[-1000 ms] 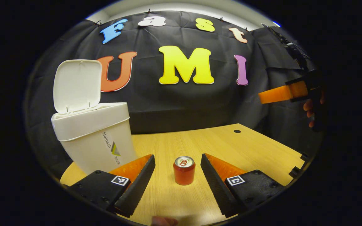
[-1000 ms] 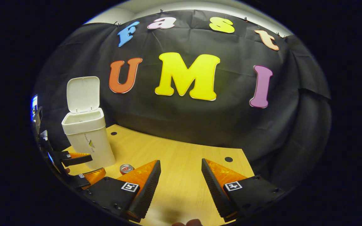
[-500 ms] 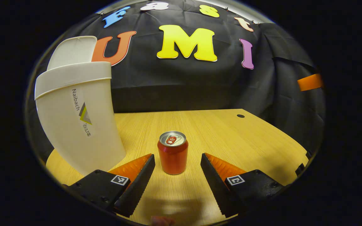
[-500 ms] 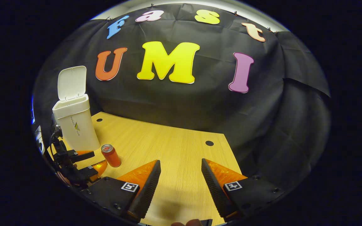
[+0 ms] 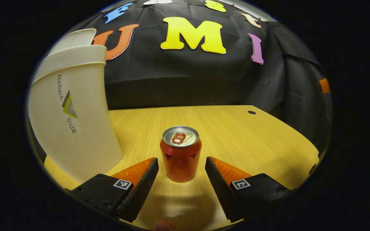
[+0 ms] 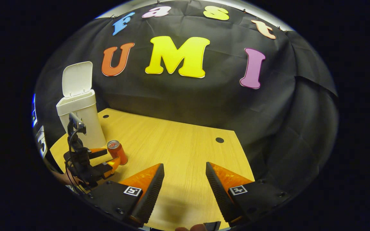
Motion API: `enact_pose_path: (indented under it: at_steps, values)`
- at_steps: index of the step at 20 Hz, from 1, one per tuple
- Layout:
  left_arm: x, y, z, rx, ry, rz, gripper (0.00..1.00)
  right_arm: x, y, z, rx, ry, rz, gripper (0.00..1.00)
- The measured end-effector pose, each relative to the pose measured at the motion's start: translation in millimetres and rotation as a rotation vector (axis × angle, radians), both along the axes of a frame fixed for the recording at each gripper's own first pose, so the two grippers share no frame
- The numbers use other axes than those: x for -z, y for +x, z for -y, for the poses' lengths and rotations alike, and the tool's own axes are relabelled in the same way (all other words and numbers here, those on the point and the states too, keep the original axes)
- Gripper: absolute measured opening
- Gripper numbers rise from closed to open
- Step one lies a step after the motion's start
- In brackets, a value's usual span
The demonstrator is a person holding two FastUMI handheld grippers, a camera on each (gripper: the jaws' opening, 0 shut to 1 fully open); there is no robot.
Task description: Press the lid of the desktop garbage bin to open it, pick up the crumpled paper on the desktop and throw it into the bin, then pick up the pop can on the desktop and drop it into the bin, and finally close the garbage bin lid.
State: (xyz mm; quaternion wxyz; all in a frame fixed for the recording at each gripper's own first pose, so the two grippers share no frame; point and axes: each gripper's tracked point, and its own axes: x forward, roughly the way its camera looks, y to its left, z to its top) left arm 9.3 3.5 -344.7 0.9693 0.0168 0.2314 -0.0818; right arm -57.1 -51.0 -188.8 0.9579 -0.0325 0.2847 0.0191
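- Left gripper (image 5: 181, 166) low over the table (image 5: 236, 134), jaws spread wide and gripping nothing.
- Red pop can (image 5: 180, 153) upright on the table, just at the mouth of those jaws, between the two fingertips with a gap on either side; silver top and pull tab facing up.
- White garbage bin (image 5: 72, 109) looming at the left in the left gripper view, just beside the left finger (image 5: 140, 184); lid (image 5: 72, 37) raised, its edge peeking above the rim.
- From the right gripper view: same bin (image 6: 82, 118) standing at the far left corner of the table (image 6: 178, 147), lid (image 6: 76, 78) flipped up and standing open.
- Pop can (image 6: 117, 152) there on the table just in front of the bin's base, apart from it.
- Left gripper (image 6: 106, 158) seen farther off at the left of that view, its two fingers flanking the near side of the can, not pressing on it.
- Right gripper (image 6: 183, 183) held over the near middle of the table, well apart from can and bin, jaws released and holding nothing.
- A small dark round hole (image 6: 219, 140) in the tabletop toward the back right, another (image 6: 105, 116) near the bin.
- Crumpled paper not locatable; bin's inside hidden from both views.
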Motion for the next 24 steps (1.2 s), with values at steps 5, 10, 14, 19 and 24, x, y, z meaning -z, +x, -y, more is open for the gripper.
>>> enact_pose_path:
  at_steps: [5,10,14,19,24]
  values:
    - [16,12,-1,-0.013,0.0,-0.05,0.97,4,10,-10,-0.023,0.003,-0.012,0.83]
    - [24,21,-4,-0.023,0.002,-0.078,0.97,7,17,-9,-0.011,0.004,-0.025,0.83]
    - [26,26,-2,-0.003,0.014,-0.085,0.96,8,18,-11,0.003,0.015,-0.032,0.83]
    - [6,23,-1,-0.003,0.014,-0.08,0.87,2,15,-13,-0.002,0.011,-0.015,0.83]
    - [-102,39,11,0.022,-0.008,0.098,0.86,-7,13,-14,0.03,0.062,0.011,0.83]
